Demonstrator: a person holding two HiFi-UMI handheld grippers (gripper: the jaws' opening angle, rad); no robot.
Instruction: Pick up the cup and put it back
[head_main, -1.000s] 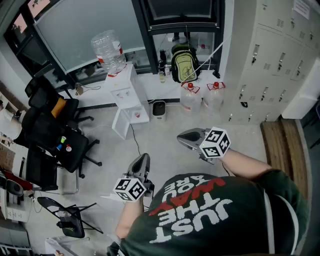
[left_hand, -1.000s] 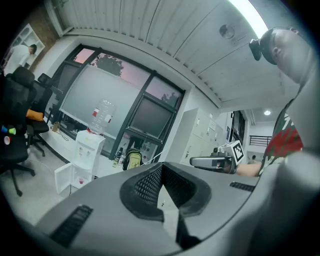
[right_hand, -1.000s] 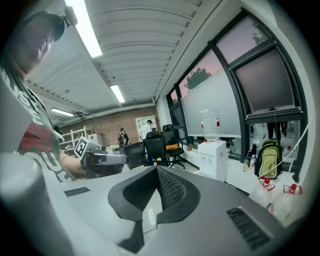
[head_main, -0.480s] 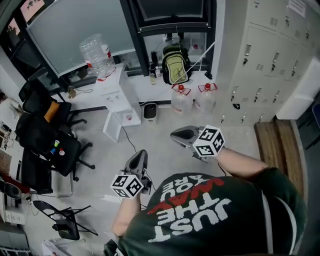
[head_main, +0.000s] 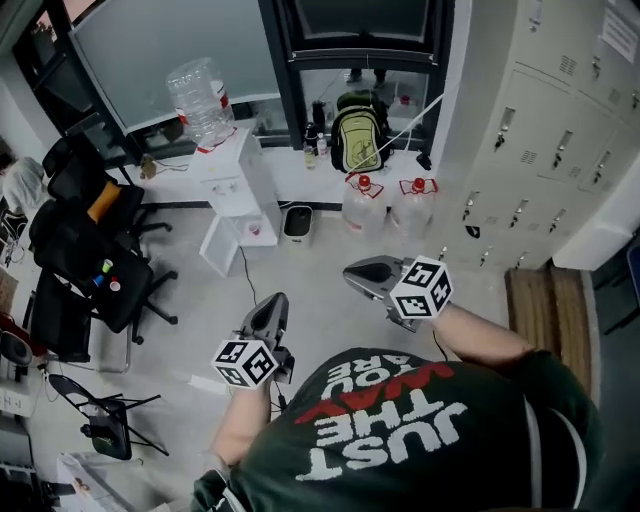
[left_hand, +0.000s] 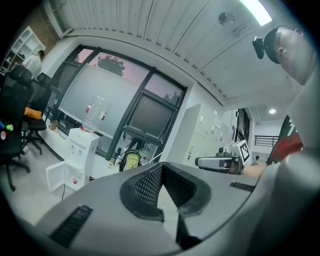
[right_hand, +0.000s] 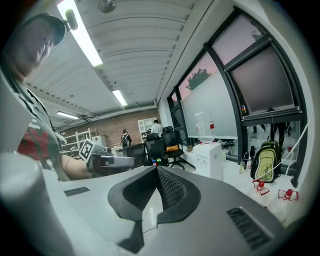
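The left gripper (head_main: 276, 302) and the right gripper (head_main: 352, 272) are carried further over the floor (head_main: 330, 240) than a second ago, jaws fully closed on nothing. No cup is seen ahead of the jaws, so picking up is not yet begun.

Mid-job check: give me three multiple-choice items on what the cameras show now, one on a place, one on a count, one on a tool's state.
1. The backpack rests on: A a chair seat; B the window ledge; C a locker top.
2. Red-capped jugs near it number: A one; B four; C two.
3. The left tool is: A shut, empty; B wide open; C shut on a cup.
Key: 1 B, it stands on the white ledge by the glass; 2 C, two stand side by side; 3 A, its jaws meet with nothing between.
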